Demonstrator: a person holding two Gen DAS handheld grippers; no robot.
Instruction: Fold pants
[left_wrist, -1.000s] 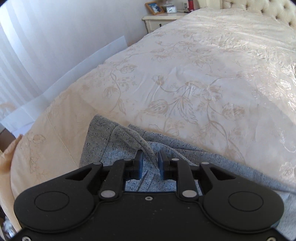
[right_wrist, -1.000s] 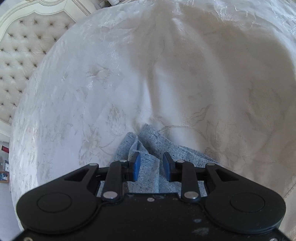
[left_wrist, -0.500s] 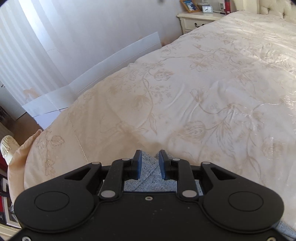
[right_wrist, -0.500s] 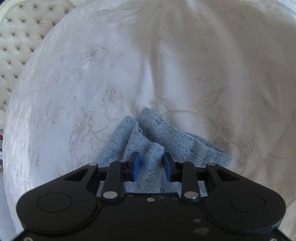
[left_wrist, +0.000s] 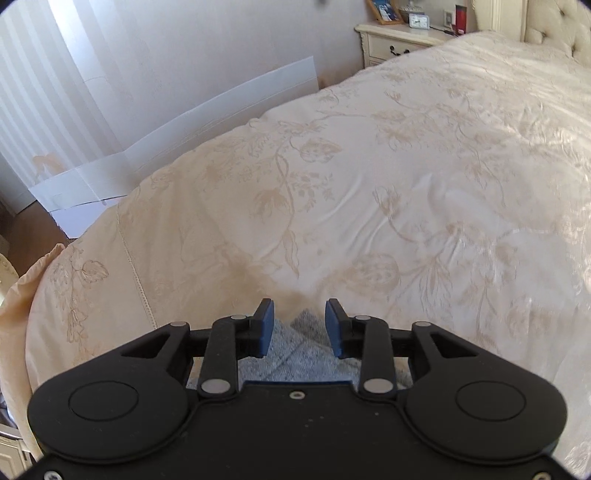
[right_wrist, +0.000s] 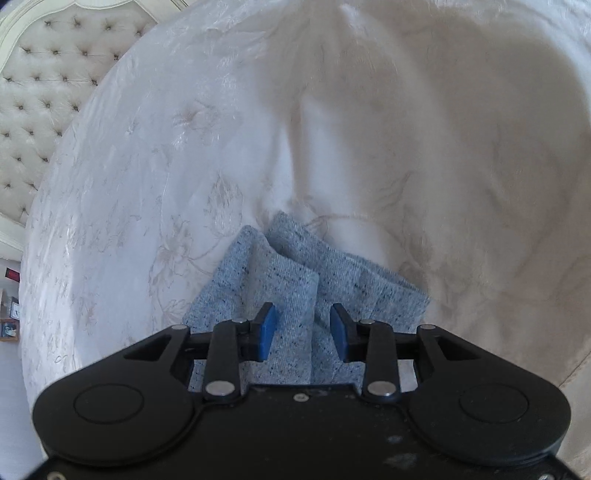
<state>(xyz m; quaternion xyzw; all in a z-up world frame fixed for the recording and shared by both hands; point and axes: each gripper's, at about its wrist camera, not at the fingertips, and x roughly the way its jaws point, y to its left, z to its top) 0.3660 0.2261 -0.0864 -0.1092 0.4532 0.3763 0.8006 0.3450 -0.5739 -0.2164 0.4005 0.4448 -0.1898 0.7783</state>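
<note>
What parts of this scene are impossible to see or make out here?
- Pants, left wrist view: mostly hidden behind the left gripper.
- Pants, right wrist view: near part hidden behind the right gripper.
- Nightstand items, left wrist view: too small to identify.

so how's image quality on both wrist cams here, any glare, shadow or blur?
Left wrist: sharp; sunlight sheen on the bedspread at right, fisheye bends the wall. Right wrist: bedspread washed out and soft, a broad shadow upper right; grey pants stay crisp between the open fingers of the right hand-held gripper.
</note>
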